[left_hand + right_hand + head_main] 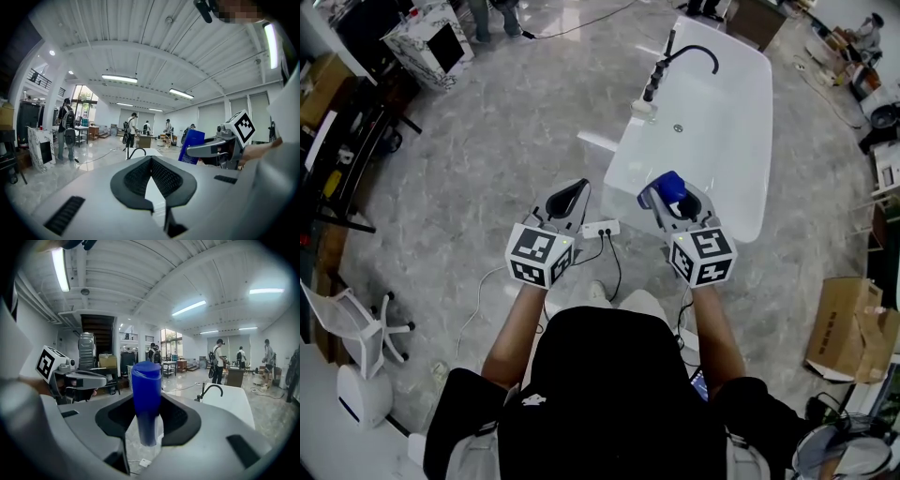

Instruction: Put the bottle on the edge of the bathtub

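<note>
A blue bottle (668, 192) stands upright between the jaws of my right gripper (672, 203), which is shut on it over the near end of the white bathtub (741, 122). In the right gripper view the bottle (146, 399) fills the gap of that gripper (147, 411), with the tub (236, 406) and its black faucet (211, 390) beyond on the right. My left gripper (579, 186) hovers over the floor just left of the tub, shut and empty. From the left gripper view (151, 159) the bottle (191, 146) shows to the right.
A white power strip (600, 228) with cables lies on the marble floor by the person's feet. A cardboard box (853, 328) sits at the right, a white chair (356, 328) at the left, a white cabinet (431, 42) far left. Several people stand in the background.
</note>
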